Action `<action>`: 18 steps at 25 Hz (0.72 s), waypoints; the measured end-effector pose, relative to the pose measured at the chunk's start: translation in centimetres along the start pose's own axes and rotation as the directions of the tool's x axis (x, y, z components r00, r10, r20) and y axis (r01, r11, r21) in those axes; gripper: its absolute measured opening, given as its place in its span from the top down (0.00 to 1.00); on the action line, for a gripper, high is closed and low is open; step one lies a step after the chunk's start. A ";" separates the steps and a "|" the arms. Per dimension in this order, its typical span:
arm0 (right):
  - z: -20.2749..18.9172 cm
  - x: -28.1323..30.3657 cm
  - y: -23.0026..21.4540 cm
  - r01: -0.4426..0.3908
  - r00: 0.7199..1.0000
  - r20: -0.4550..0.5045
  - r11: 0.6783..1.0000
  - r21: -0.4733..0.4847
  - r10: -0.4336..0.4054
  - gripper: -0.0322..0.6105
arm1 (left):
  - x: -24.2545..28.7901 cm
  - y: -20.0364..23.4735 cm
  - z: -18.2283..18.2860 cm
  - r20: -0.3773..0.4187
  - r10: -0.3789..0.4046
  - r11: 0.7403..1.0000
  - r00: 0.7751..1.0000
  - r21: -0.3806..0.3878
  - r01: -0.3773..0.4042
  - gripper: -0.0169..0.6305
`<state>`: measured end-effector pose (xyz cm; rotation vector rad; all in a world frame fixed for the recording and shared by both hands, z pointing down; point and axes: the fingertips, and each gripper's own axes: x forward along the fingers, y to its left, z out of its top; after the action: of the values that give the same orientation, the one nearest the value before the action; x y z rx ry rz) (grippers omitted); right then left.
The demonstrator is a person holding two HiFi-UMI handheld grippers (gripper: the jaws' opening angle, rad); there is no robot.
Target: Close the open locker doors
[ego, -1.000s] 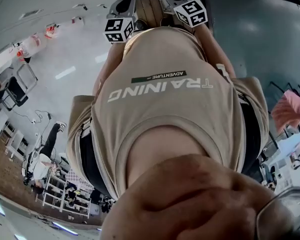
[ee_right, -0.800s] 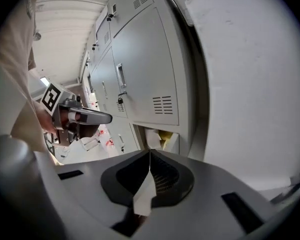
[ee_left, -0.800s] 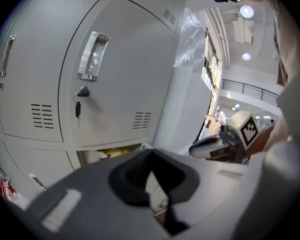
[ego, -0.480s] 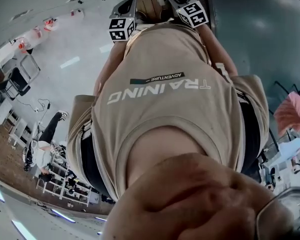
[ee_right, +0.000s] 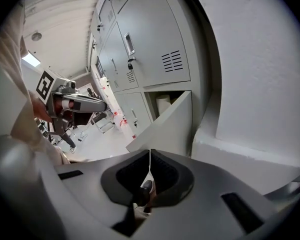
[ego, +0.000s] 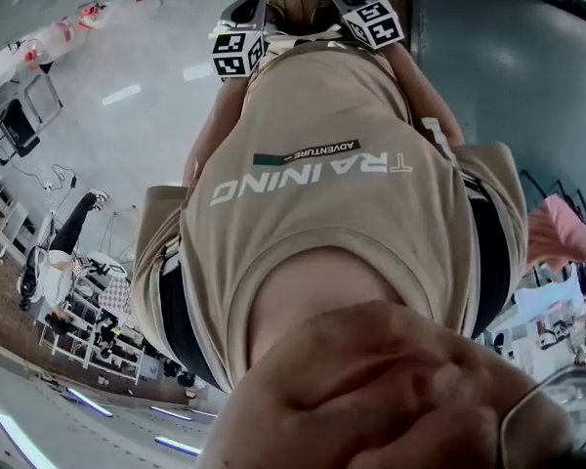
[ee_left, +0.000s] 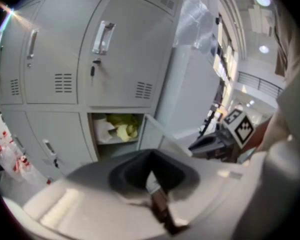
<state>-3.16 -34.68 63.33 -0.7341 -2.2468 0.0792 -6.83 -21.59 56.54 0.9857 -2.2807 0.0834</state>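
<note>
A bank of grey lockers (ee_left: 115, 49) fills the left gripper view. One lower locker (ee_left: 115, 129) is open, with yellow and white stuff inside, and its door (ee_left: 157, 134) swings out toward me. That same open door (ee_right: 167, 126) is close ahead in the right gripper view, with a white roll (ee_right: 163, 103) behind it. My left gripper (ee_left: 151, 176) is shut on nothing and is off the door. Also shut and empty, my right gripper (ee_right: 150, 160) is short of the door edge. In the head view only the marker cubes (ego: 236, 53) show above the person's beige shirt (ego: 322, 193).
The upper lockers have shut doors with handles (ee_left: 102, 36) and vents. A white wall or column (ee_right: 255, 84) stands close on the right of the open door. Further left are an open floor, chairs (ego: 20, 115) and white racks (ego: 78, 340).
The head view has drifted slightly. Both marker cubes stay near the top of the frame, and the room at the left has slid upward and outward.
</note>
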 end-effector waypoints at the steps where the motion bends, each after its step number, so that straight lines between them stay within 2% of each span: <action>1: 0.1 0.1 0.1 -0.009 1.000 -0.005 1.000 0.000 0.009 0.93 | -0.4 0.3 -0.2 0.000 0.015 1.000 1.000 -0.012 -0.015 0.97; 6: 1.4 2.2 0.2 -0.054 0.998 -0.026 0.998 -0.036 0.053 0.93 | -1.2 2.6 -1.2 0.019 0.088 0.993 0.996 -0.075 -0.087 0.97; 13: 4.6 6.1 3.1 -0.099 0.995 -0.044 0.990 -0.103 0.095 0.93 | -3.4 7.1 -0.8 0.066 0.149 0.983 0.987 -0.123 -0.140 0.97; 18: 6.8 9.7 5.4 -0.135 0.988 -0.092 0.980 -0.146 0.123 0.93 | -4.4 11.8 -0.9 0.078 0.176 0.975 0.981 -0.150 -0.163 0.97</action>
<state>-10.58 -23.93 63.30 -0.9476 -2.1415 -0.0594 -12.01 -10.13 56.93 0.7333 -2.4136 -0.0541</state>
